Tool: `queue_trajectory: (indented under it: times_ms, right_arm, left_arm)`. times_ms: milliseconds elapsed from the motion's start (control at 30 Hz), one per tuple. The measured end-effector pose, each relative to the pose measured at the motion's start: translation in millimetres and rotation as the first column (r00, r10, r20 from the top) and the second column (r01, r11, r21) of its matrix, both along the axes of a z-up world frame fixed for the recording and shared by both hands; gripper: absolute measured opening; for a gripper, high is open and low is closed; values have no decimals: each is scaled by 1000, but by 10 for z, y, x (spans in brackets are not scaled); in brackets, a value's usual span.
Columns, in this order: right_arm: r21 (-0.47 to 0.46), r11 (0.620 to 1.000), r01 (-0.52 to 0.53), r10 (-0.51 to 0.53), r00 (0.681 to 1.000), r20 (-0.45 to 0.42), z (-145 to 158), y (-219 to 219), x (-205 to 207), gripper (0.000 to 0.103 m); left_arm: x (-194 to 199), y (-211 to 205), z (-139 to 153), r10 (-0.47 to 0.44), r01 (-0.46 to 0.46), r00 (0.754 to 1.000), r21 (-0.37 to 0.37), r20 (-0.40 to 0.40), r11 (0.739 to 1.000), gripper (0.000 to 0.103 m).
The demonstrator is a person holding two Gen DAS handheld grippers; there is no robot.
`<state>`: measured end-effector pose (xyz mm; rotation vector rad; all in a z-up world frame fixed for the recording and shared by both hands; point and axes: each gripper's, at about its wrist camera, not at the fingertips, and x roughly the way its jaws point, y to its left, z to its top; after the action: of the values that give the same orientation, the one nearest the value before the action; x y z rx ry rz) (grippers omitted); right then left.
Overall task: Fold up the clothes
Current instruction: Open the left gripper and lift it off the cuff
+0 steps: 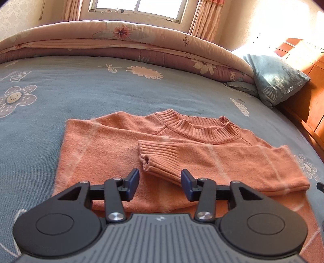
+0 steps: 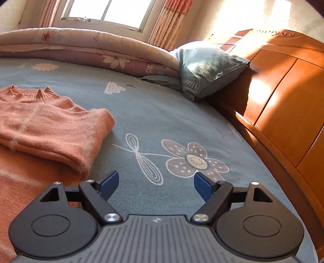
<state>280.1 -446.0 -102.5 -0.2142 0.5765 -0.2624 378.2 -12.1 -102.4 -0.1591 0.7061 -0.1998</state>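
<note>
An orange knitted sweater [image 1: 113,145] lies flat on the blue flowered bed sheet [image 1: 81,91], its ribbed collar [image 1: 202,129] toward the window. One sleeve is folded across the body, and its ribbed cuff [image 1: 160,157] lies just ahead of my left gripper [image 1: 160,182], which hovers open over the sweater with nothing between its fingers. In the right wrist view the same sweater [image 2: 46,125] fills the left side, its folded sleeve edge [image 2: 93,141] near me. My right gripper [image 2: 156,184] is open over the bare sheet [image 2: 162,113], right of the sweater.
A rolled floral quilt [image 1: 129,44] lies along the far side of the bed under the window [image 1: 137,8]. A blue-grey pillow [image 2: 208,70] leans against the orange wooden headboard [image 2: 283,97] on the right. The tip of another gripper shows at the left view's right edge.
</note>
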Motion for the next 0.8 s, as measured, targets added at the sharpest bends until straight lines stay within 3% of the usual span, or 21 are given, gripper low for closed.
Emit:
queue_trajectory:
  times_ms: [67, 167, 233, 467, 600, 700, 800]
  right_arm:
    - [79, 997, -21, 19, 1000, 25, 86, -36, 12, 52]
    - [200, 976, -85, 72, 995, 71, 160, -30, 38, 30]
    - [242, 960, -140, 118, 988, 104, 165, 48, 74, 26]
    - [280, 918, -281, 259, 959, 114, 44, 512, 362, 26]
    - [336, 916, -222, 229, 973, 17, -182, 475, 520, 26]
    - [386, 896, -221, 229, 973, 24, -276, 321, 428, 22]
    - [408, 888, -212, 212, 976, 47, -141, 326, 218, 25]
  left_arm:
    - [-29, -36, 79, -13, 13, 1000, 13, 10, 1000, 51]
    - [-41, -145, 193, -50, 50, 998, 13, 25, 999, 55]
    - [-35, -243, 254, -84, 84, 996, 2, 30, 997, 59]
    - [47, -697, 279, -210, 210, 978, -11, 15, 978, 60]
    - [102, -931, 272, -262, 262, 965, -14, 6, 965, 61]
    - [179, -1134, 293, -291, 291, 957, -13, 1, 957, 61]
    - [303, -1396, 314, -333, 332, 943, -53, -13, 942, 61]
